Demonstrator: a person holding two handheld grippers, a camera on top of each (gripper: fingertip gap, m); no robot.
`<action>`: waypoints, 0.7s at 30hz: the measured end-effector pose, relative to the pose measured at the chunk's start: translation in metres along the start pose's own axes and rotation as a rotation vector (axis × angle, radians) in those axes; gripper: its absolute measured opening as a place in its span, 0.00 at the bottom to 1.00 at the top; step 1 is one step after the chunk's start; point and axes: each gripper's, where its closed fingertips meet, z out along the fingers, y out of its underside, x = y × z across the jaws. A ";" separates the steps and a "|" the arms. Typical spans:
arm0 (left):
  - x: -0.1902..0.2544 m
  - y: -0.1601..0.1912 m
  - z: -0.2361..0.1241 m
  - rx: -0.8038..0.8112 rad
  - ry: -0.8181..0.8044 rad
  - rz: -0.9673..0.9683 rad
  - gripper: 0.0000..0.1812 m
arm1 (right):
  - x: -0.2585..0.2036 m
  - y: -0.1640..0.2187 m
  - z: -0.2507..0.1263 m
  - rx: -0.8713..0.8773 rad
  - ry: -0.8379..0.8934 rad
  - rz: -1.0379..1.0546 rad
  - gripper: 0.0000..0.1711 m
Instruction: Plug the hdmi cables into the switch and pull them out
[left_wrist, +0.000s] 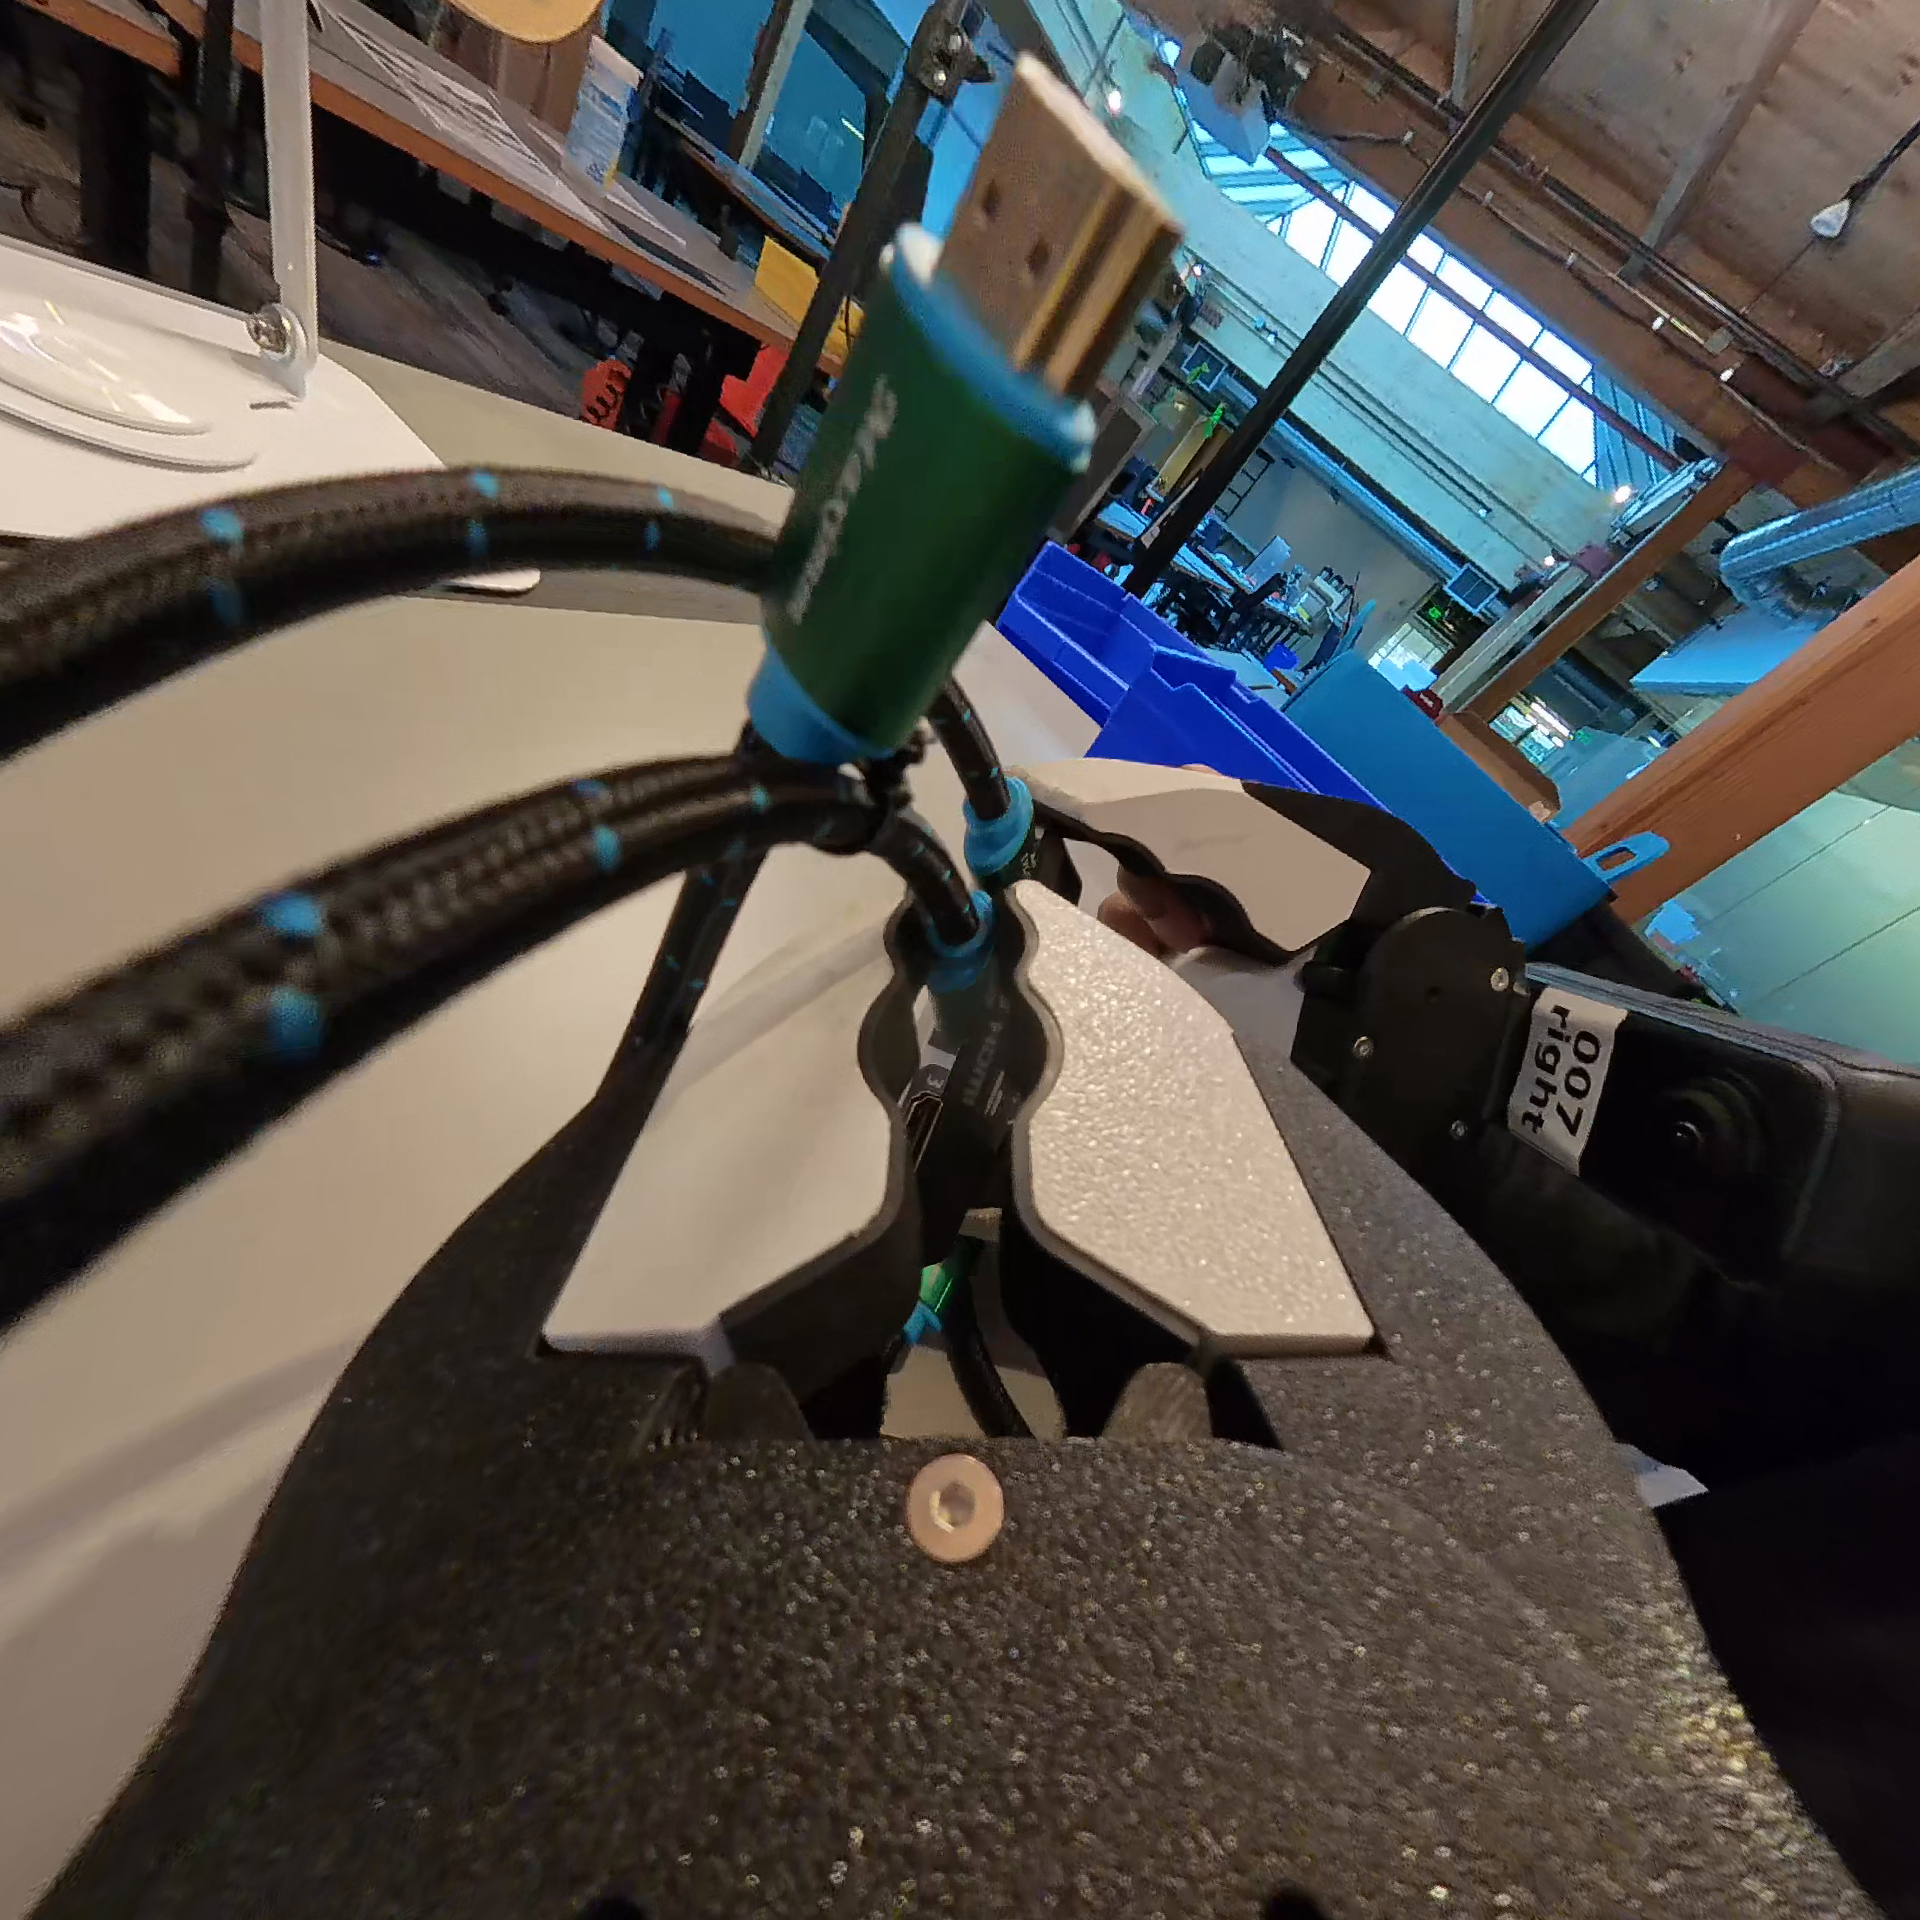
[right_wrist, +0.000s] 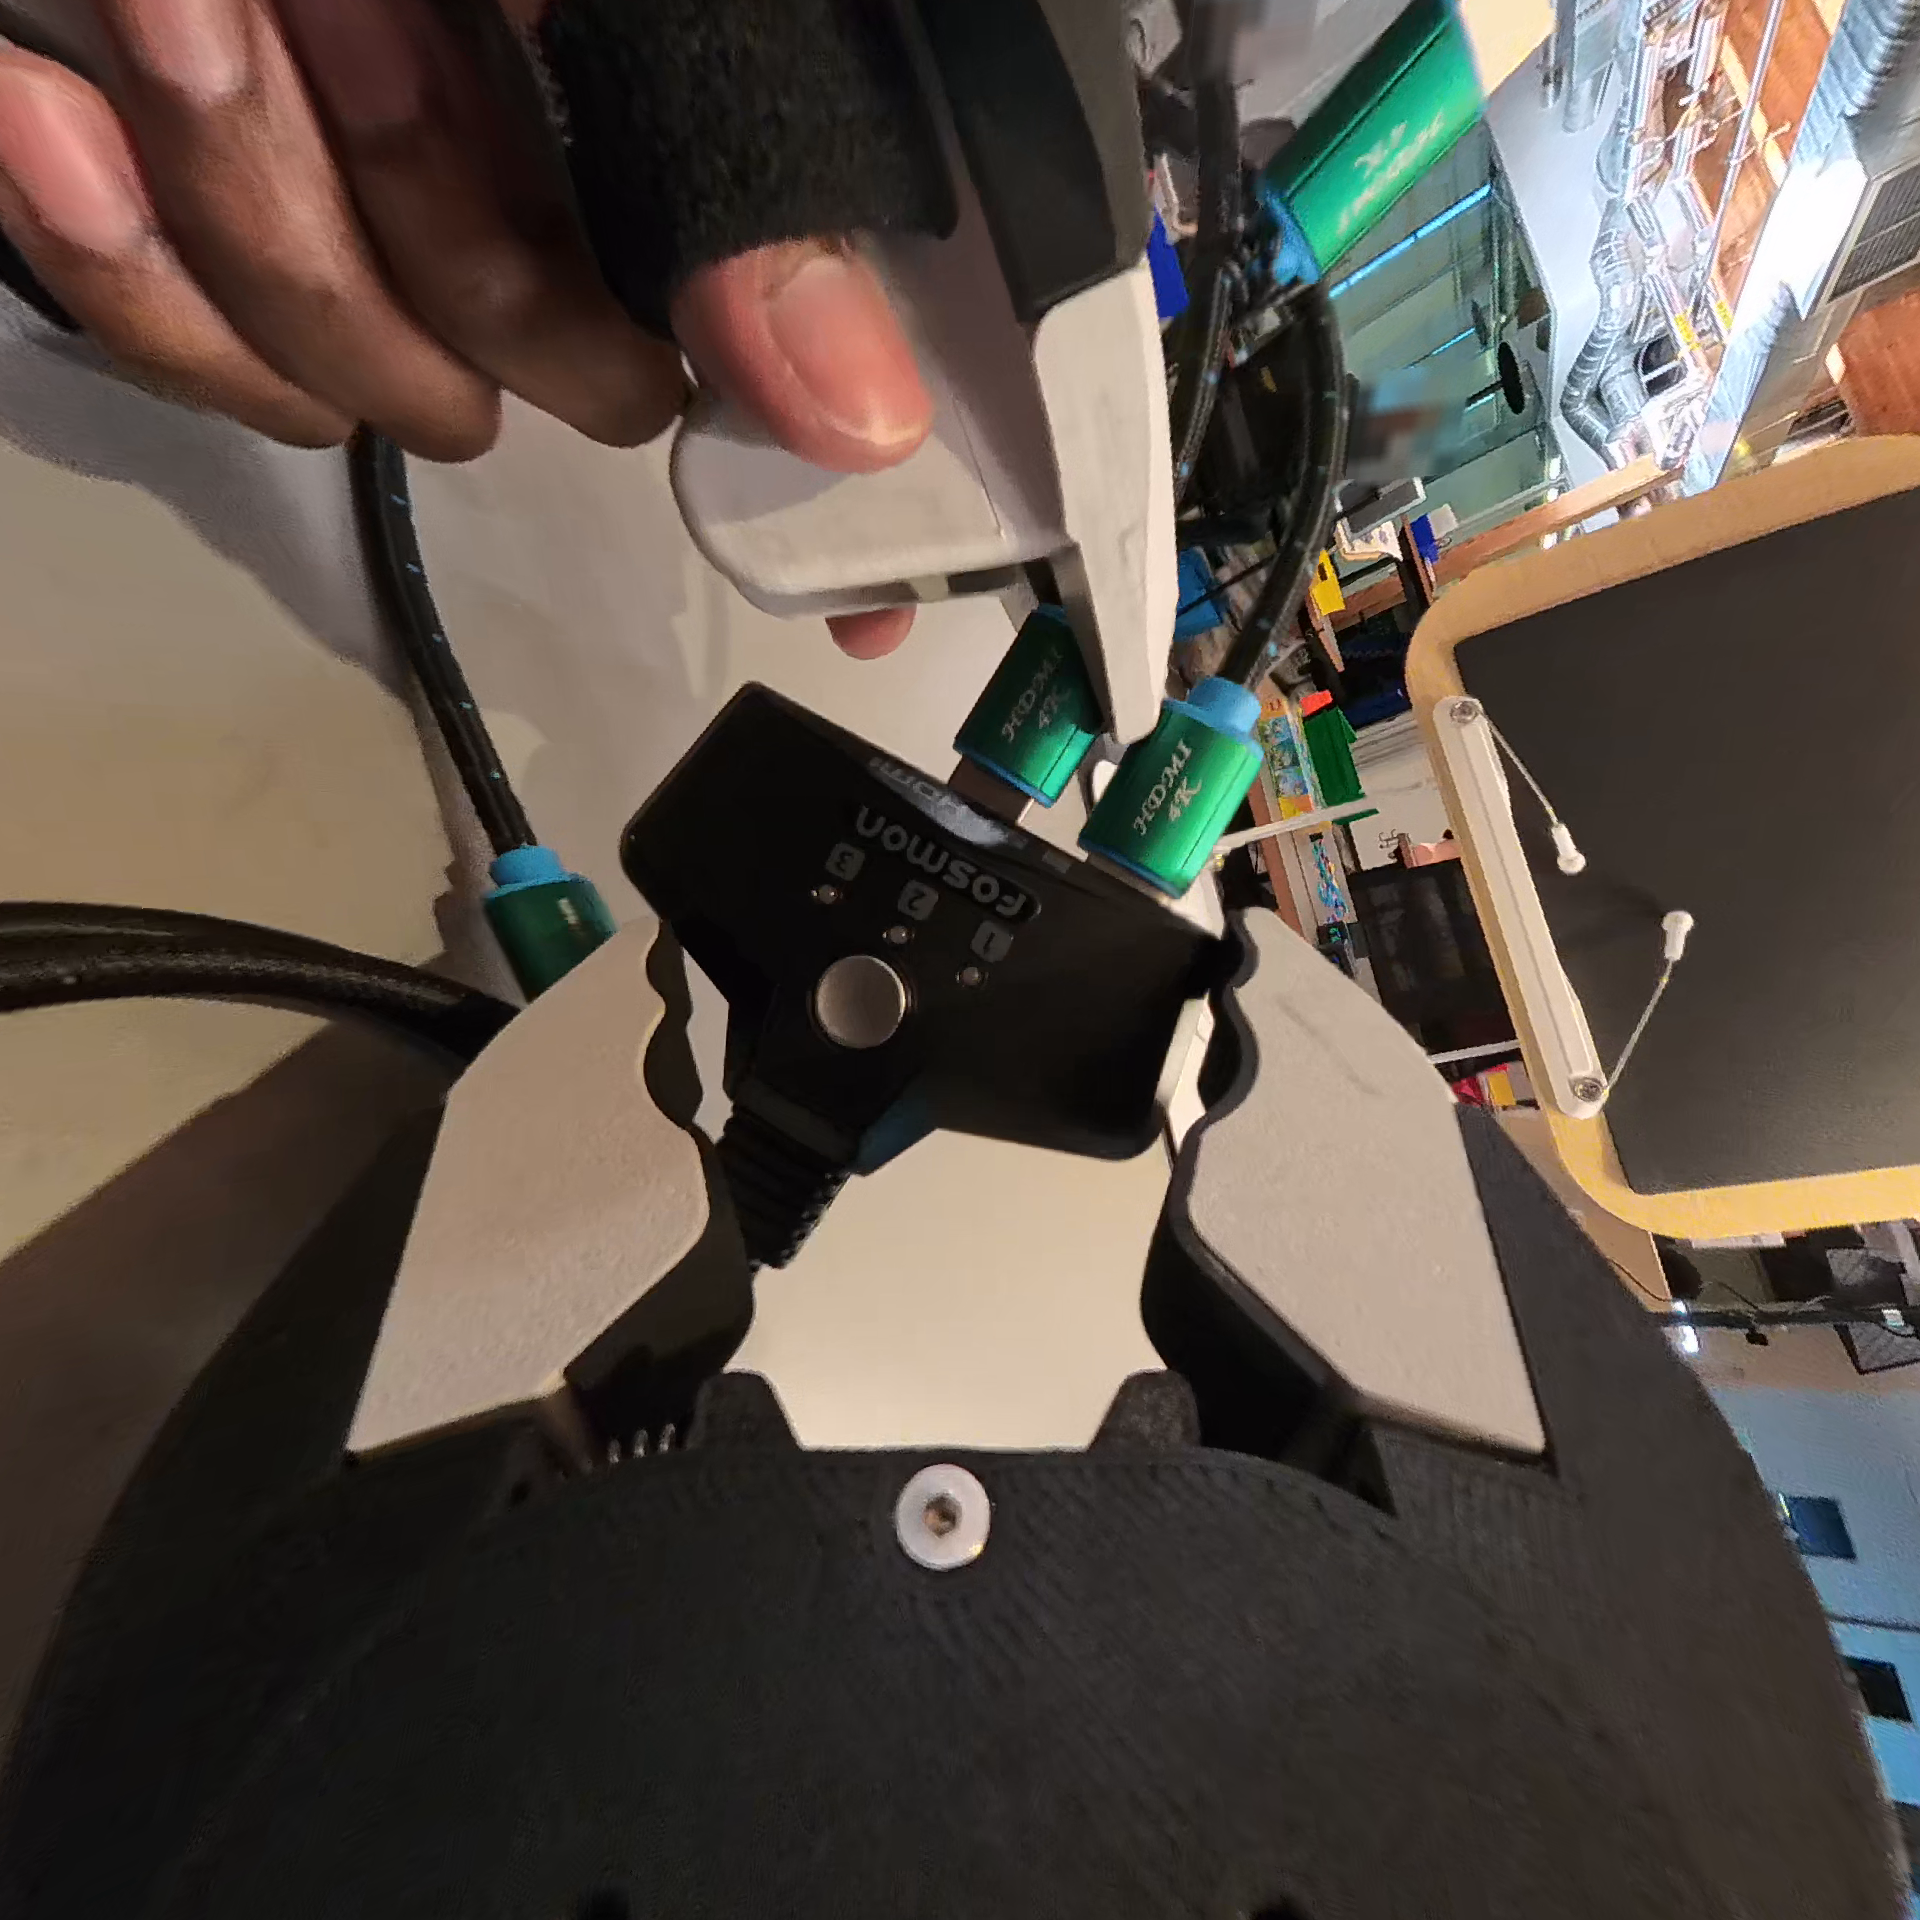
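Right gripper (right_wrist: 940, 1049) jaws clamp the black switch (right_wrist: 914, 935), two green plugs (right_wrist: 1169, 800) seated in it. Left gripper (left_wrist: 961, 1060) jaws grip one plug; a loose plug (left_wrist: 925, 551) and braided cables (left_wrist: 312, 935) crowd its view

Switch (right_wrist: 914, 966) showing glossy black w/ a silver round button and pale markings. HDMI plug shells (right_wrist: 1169, 805) showing metallic green w/ light-blue collars; the free plug (left_wrist: 925, 540) showing the same green, tip gold. Cables (left_wrist: 343, 540) showing black braid w/ blue flecks. Hand-held gripper (right_wrist: 935, 1060) bodies showing speckled black, finger pads (right_wrist: 561, 1174) showing light grey. Counter (left_wrist: 312, 727) showing off-white. Bins (left_wrist: 1174, 665) behind showing bright blue. Board (right_wrist: 1714, 831) at right showing black w/ a pale wood edge.
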 end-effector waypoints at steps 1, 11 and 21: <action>0.000 0.001 0.001 0.001 -0.001 -0.006 0.07 | 0.000 0.000 0.001 -0.010 0.002 0.000 0.57; -0.017 -0.007 -0.005 0.112 0.030 -0.206 0.07 | 0.002 -0.002 0.003 -0.049 0.033 0.079 0.55; -0.025 -0.021 -0.016 0.205 -0.031 -0.185 0.07 | 0.012 -0.001 -0.014 -0.132 -0.072 0.324 0.46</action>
